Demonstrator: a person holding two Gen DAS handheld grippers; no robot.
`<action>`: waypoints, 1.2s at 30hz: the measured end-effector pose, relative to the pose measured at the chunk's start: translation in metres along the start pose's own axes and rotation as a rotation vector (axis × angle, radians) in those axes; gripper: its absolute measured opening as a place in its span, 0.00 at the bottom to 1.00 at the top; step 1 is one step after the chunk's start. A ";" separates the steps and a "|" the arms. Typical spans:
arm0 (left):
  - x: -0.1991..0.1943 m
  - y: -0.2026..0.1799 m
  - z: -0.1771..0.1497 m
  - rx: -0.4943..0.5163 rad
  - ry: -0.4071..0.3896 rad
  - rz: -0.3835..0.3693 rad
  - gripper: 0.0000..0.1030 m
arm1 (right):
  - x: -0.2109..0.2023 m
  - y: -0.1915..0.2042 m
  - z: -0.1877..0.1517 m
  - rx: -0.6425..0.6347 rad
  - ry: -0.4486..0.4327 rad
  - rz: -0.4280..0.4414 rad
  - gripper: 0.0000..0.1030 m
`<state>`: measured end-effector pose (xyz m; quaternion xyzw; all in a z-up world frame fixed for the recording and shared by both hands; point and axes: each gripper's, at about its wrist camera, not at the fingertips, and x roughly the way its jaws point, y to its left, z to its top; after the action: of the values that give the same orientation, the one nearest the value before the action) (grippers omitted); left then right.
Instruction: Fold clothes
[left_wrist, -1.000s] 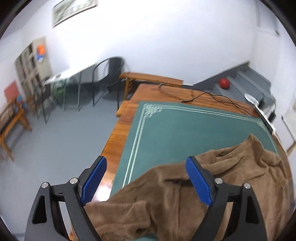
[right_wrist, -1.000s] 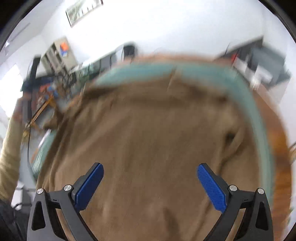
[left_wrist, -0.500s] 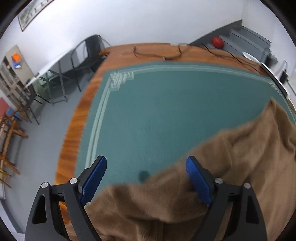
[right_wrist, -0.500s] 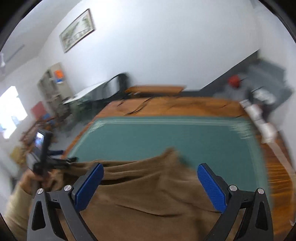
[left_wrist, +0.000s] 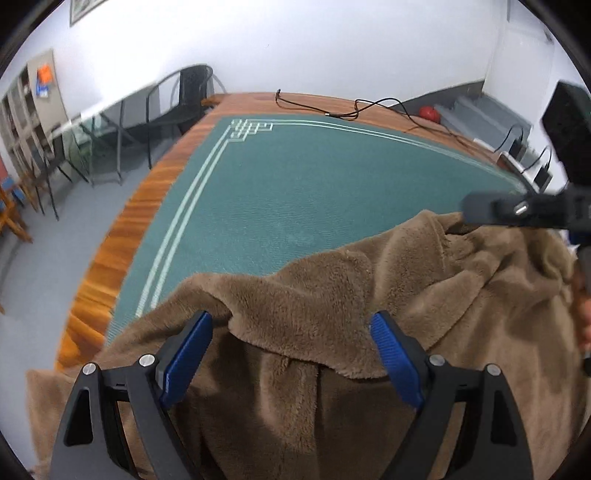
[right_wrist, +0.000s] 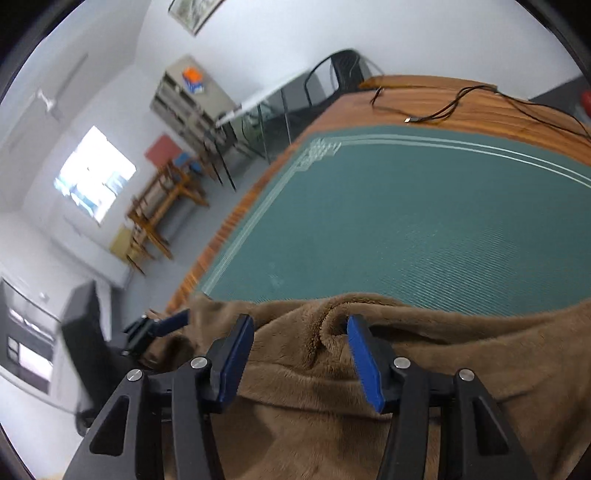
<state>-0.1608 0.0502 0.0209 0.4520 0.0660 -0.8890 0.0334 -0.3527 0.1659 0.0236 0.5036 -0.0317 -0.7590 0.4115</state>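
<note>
Covering most of the wooden worktop (left_wrist: 155, 206), a green mat (left_wrist: 295, 192) with pale border lines carries a brown fleece garment (left_wrist: 369, 295), heaped along the near edge and spilling over the near left corner. The left gripper (left_wrist: 291, 332) has its jaws spread wide, a raised fold of the fleece lying between them without being pressed. The right gripper (right_wrist: 301, 339) has its jaws closing around a rolled ridge of the fleece; its blue pads (right_wrist: 360, 354) sit just beside the ridge. A black cable (left_wrist: 332, 110) lies by the far edge.
</note>
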 end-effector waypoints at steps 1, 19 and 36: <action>0.003 0.004 0.000 -0.019 0.005 -0.011 0.88 | 0.006 0.000 0.001 -0.004 0.015 -0.026 0.54; 0.008 0.020 -0.004 -0.074 -0.003 -0.037 0.88 | 0.054 0.002 -0.013 -0.230 0.130 -0.194 0.28; 0.017 0.008 -0.004 -0.001 -0.019 0.048 0.93 | 0.015 -0.001 0.019 -0.179 -0.215 -0.453 0.11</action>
<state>-0.1666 0.0427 0.0035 0.4449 0.0554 -0.8921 0.0559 -0.3706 0.1497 0.0219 0.3759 0.1058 -0.8807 0.2681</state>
